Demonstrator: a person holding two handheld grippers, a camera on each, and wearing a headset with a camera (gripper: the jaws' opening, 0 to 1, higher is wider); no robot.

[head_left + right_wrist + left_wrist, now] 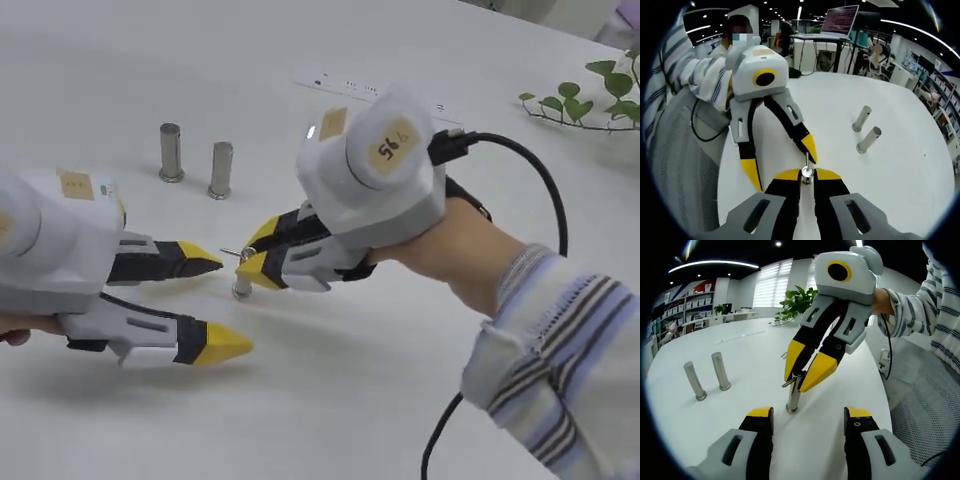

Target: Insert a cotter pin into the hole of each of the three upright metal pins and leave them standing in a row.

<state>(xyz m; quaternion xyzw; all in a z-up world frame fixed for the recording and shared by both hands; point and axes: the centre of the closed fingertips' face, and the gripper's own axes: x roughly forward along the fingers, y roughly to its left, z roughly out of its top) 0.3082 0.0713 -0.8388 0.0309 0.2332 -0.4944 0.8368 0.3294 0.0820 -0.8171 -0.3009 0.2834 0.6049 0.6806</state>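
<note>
R hand-held gripper pinches cotter pin; L hand-held gripper jaws apart.

One number can be read: the round tan sticker on the back of the right gripper carries a handwritten 95, with a small stroke before it that I cannot make out. The square tan sticker at its ten o'clock and the tan patch on the left gripper show nothing legible. The white strip on the desk, at twelve o'clock from the grippers, has print too small to read, as does the laptop screen.
</note>
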